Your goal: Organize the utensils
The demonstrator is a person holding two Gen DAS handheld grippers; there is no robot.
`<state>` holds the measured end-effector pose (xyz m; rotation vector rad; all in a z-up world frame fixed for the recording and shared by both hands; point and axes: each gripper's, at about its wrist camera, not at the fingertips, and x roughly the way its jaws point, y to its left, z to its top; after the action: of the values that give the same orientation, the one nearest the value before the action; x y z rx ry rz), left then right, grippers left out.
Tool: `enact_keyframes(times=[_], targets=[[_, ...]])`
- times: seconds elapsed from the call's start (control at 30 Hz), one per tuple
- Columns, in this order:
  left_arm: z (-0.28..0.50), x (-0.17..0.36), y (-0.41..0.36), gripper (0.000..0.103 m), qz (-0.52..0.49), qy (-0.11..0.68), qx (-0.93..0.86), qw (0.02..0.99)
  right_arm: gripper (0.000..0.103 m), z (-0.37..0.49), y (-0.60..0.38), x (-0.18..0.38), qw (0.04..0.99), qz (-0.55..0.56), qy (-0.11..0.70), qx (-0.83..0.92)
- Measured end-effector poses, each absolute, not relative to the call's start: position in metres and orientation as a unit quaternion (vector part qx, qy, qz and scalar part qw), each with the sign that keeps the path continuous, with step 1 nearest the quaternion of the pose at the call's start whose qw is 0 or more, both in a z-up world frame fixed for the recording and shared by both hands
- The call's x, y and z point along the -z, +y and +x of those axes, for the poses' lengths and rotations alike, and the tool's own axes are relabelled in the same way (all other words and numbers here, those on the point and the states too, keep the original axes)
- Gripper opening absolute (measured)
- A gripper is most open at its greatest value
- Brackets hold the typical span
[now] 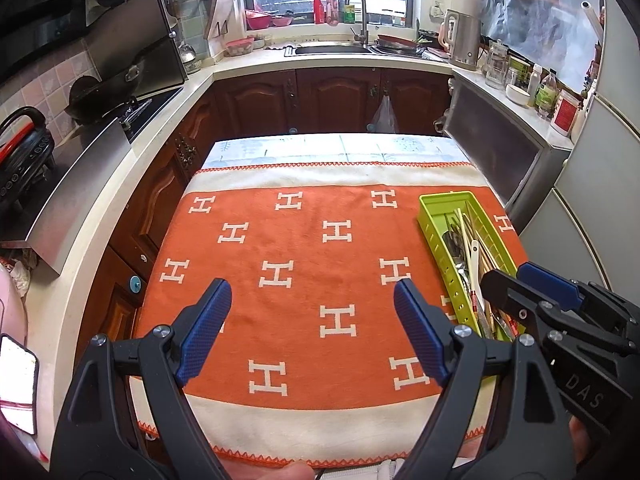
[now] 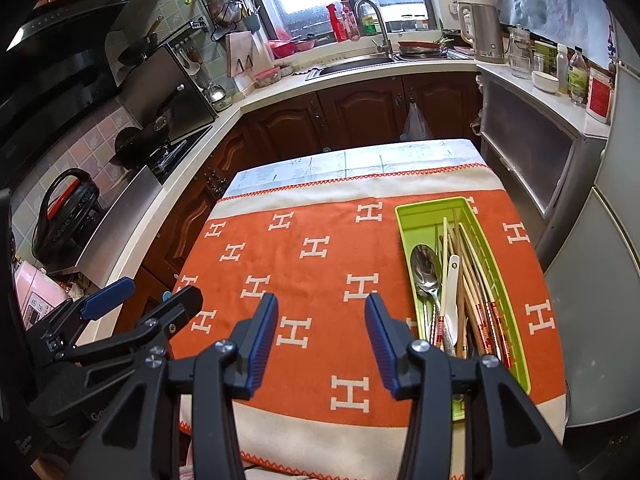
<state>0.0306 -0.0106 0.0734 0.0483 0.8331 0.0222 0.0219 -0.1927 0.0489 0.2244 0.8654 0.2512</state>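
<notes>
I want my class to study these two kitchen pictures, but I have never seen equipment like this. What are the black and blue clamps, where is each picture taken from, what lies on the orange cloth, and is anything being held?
There is no robot here. A person holds a two-finger clamp in each hand, and a wide-angle camera on each clamp looks forward along its fingers. One picture comes from the left gripper, the other from the right gripper; each clamp also appears at the edge of the other's picture. Both hover open above the orange cloth patterned with white letters, and neither holds anything. On the cloth's right side lies a green tray filled with chopsticks, a metal spoon and a white spoon. No utensils lie loose on the cloth.
</notes>
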Motion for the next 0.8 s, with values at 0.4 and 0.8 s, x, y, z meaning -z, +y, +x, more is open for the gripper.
enact_keyframes(times=[0.4, 0.8], targets=[[0.0314, -0.0728, -0.0101, 0.082, 0.023, 0.405, -0.009, 0.914, 0.045, 0.0221, -0.1929, -0.0478, 0.894, 0.109, 0.418, -0.121], [0.031, -0.0714, -0.0103, 0.082, 0.023, 0.405, -0.009, 0.914, 0.045, 0.0223, -0.1932, -0.0468, 0.893, 0.11, 0.418, -0.121]])
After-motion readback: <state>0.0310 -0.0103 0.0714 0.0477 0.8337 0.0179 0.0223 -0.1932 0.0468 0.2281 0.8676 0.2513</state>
